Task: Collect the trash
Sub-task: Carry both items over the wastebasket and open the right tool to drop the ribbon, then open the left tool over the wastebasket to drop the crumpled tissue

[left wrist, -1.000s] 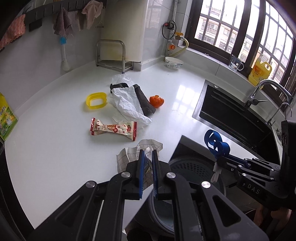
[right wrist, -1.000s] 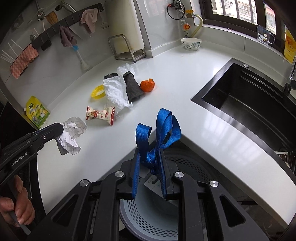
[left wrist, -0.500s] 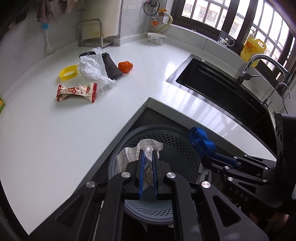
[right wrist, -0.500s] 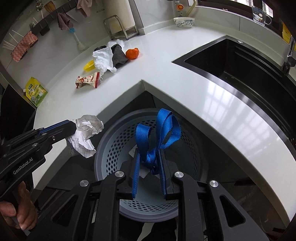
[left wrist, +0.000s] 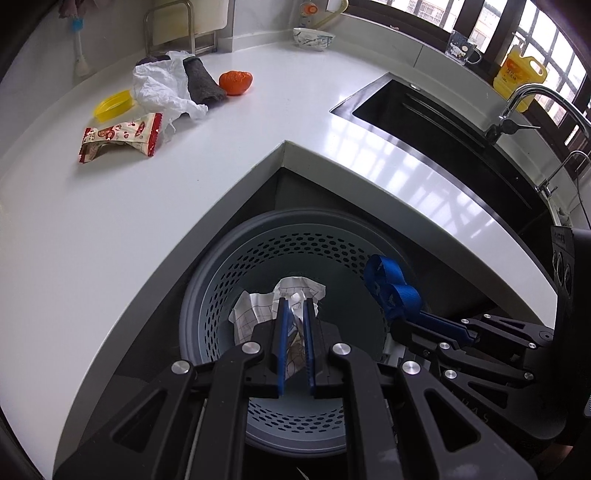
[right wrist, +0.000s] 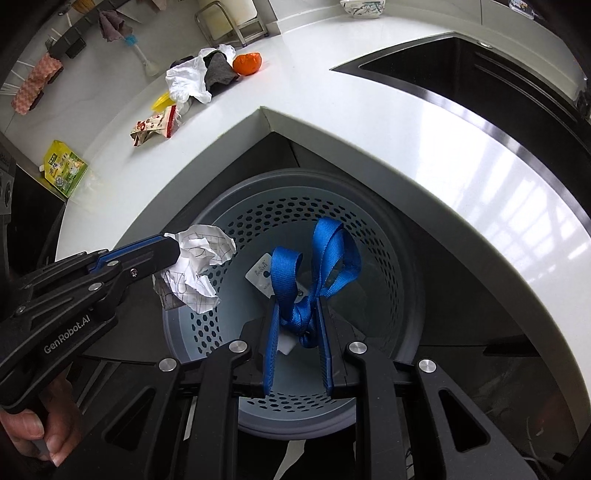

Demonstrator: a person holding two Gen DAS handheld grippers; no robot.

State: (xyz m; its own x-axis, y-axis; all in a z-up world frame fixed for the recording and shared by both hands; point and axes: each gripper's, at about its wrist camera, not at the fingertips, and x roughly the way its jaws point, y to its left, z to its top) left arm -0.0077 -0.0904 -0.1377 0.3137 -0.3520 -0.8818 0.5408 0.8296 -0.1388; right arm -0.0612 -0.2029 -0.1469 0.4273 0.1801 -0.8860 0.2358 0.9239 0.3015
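My left gripper [left wrist: 294,306] is shut on a crumpled checked paper [left wrist: 258,306], held over the mouth of the grey perforated bin [left wrist: 221,273] below the counter corner. The same paper [right wrist: 199,266] shows at the bin's left rim in the right wrist view. My right gripper [right wrist: 297,314] is shut on a blue webbing strap [right wrist: 325,254] with a white tag, held above the bin [right wrist: 391,251]. On the counter lie a red snack wrapper [left wrist: 122,136], a white plastic bag [left wrist: 159,88], a dark cloth [left wrist: 201,83], an orange peel [left wrist: 235,82] and a yellow ring [left wrist: 112,105].
The white counter [left wrist: 110,240] wraps around the bin in an inward corner. A black sink [left wrist: 436,122] with a faucet [left wrist: 517,107] lies to the right. A bowl [left wrist: 313,37], a metal rack [left wrist: 179,27] and a yellow bottle [left wrist: 521,75] stand at the back. A green packet [right wrist: 64,170] sits far left.
Both grippers have moved back from over the counter and sunk toward the bin, each keeping its load. The bin's mouth now fills the lower middle of both views.
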